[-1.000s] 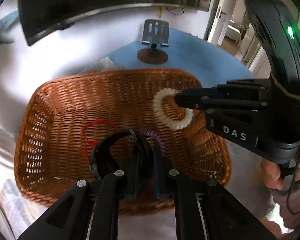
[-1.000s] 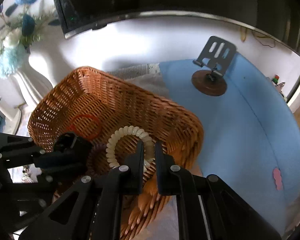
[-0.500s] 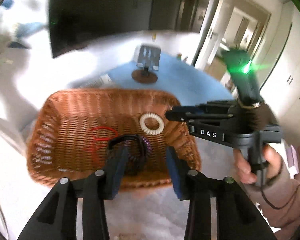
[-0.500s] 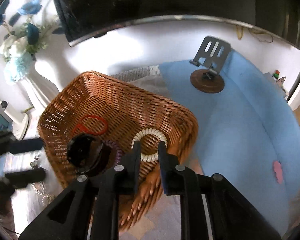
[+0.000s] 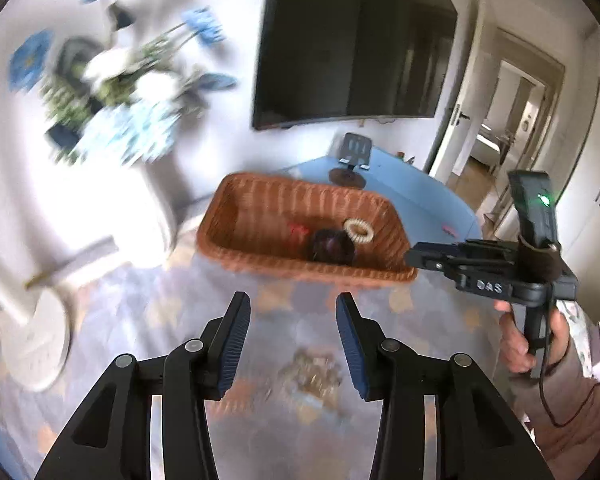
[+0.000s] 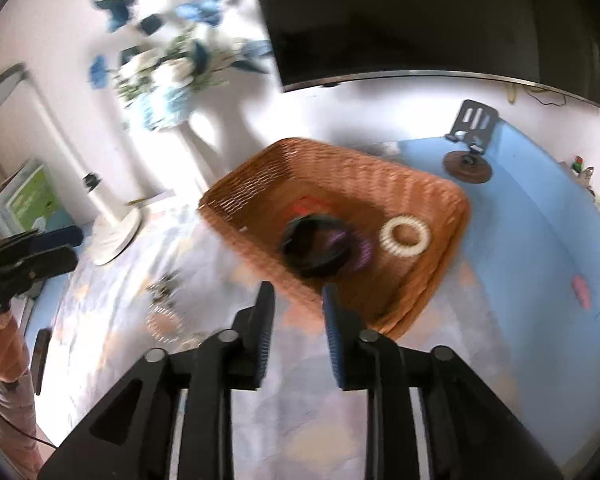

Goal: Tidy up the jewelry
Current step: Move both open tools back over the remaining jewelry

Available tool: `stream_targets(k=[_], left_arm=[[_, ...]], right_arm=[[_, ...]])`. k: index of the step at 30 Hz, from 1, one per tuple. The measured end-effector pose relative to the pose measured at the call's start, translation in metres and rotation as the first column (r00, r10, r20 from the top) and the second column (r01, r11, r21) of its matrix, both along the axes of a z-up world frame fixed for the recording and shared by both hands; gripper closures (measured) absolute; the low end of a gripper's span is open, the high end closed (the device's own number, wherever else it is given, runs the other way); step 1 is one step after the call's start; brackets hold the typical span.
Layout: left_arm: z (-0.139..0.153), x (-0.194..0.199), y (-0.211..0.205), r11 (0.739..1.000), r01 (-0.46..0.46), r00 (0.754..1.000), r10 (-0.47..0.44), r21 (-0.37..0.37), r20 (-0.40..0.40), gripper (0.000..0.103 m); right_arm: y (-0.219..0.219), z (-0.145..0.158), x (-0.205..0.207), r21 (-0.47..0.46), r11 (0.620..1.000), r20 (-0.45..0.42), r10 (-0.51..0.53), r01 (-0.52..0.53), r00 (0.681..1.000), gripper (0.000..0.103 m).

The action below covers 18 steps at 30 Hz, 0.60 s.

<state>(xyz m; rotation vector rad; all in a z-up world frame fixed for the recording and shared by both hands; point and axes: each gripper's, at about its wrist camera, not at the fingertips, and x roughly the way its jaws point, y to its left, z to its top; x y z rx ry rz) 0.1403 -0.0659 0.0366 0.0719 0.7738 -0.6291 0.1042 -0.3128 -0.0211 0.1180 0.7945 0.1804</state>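
A brown wicker basket (image 5: 260, 200) (image 6: 440, 200) holds a white coil bracelet (image 5: 358, 231) (image 6: 405, 235), a black ring band (image 6: 315, 247) over a purple coil (image 6: 364, 250), and a red loop (image 5: 298, 229). My left gripper (image 5: 293, 312) is open and empty above the patterned cloth, short of the basket. A blurred heap of jewelry (image 5: 312, 372) lies on the cloth just under it. My right gripper (image 6: 298, 306) is open and empty at the basket's near rim; it also shows in the left wrist view (image 5: 414, 258).
A white vase of blue and white flowers (image 6: 168, 92) stands left of the basket. A white stand base (image 6: 114, 236) sits on the cloth. More jewelry (image 6: 162, 316) lies on the cloth. A phone stand (image 6: 470, 152) is on the blue surface behind. A TV hangs on the wall.
Both grippers let go of their pieces into the basket, opened, and pulled back and up. The white bracelet and black band now lie in the basket.
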Motion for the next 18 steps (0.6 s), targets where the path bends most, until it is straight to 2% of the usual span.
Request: stream_targets(k=[3,8,11,14,16,18], left_arm=[[-0.014,-0.008,0.019,1.000,-0.027,0.999,0.027,-0.012,-0.025,0.057],[-0.042,-0.012,0.044,0.997,-0.071,0.994,0.069,-0.026,-0.083,0.057],[-0.062,-0.016,0.049,0.999,-0.040,0.992,0.038,-0.014,-0.117,0.057],[-0.090,-0.016,0.037,0.995,0.067,0.989,-0.057,0.069,-0.135,0.057],[-0.114,-0.015,0.027,0.977,0.126,0.985,-0.102,0.172,-0.142,0.057],[-0.127,-0.011,0.022,0.962,0.158,0.980,-0.124,0.225,-0.158,0.057]], right_arm=[[0.015,-0.018,-0.014,0.020,1.000,0.001,0.024,-0.024,1.000,0.070],[0.032,-0.047,-0.026,0.047,0.998,-0.067,0.050,-0.047,0.996,0.070],[0.042,-0.058,-0.036,0.117,0.989,-0.105,0.099,-0.087,0.990,0.070],[0.060,-0.069,-0.045,0.135,0.982,-0.144,0.152,-0.133,0.978,0.070],[0.077,-0.074,-0.053,0.121,0.977,-0.160,0.191,-0.173,0.968,0.070],[0.088,-0.077,-0.056,0.104,0.976,-0.164,0.207,-0.192,0.965,0.070]])
